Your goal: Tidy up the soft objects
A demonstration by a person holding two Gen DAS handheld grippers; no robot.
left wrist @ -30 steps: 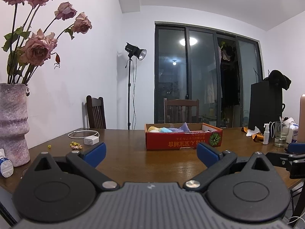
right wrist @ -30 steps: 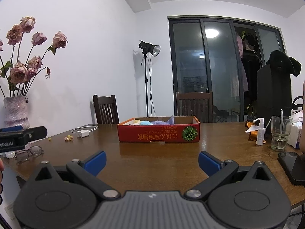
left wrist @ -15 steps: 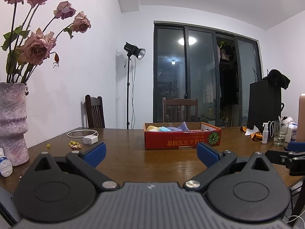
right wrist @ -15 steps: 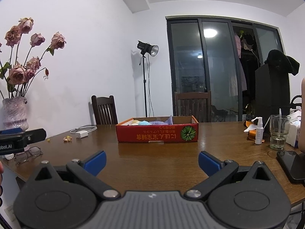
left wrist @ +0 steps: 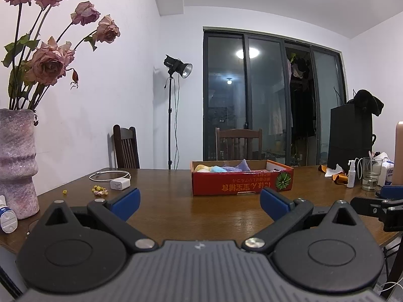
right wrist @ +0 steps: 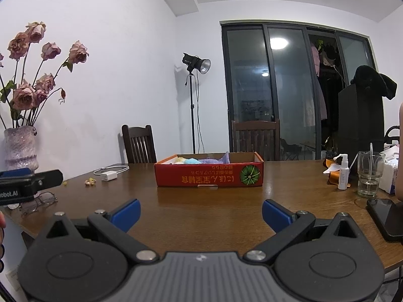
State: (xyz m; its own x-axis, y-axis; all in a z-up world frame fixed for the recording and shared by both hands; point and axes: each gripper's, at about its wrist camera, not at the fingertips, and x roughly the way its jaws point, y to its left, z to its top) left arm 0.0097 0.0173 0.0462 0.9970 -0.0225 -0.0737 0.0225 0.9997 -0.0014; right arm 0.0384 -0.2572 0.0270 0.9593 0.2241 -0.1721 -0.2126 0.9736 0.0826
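Note:
A shallow red cardboard box stands in the middle of the brown wooden table. Inside it lie soft cloths in yellow, light blue and purple, only their tops showing over the rim. My left gripper hangs open above the near table edge, well short of the box, nothing between its blue pads. My right gripper is likewise open and empty, facing the box from the near side. Each gripper shows at the edge of the other's view.
A pink vase of dried roses stands at the left, with glasses, a white charger and cable and small crumbs. At the right are a spray bottle, a glass, tissues and a phone. Chairs stand behind.
Both views have shifted only slightly; the grippers drift a little while staying open and empty. The box and its cloths have not moved.

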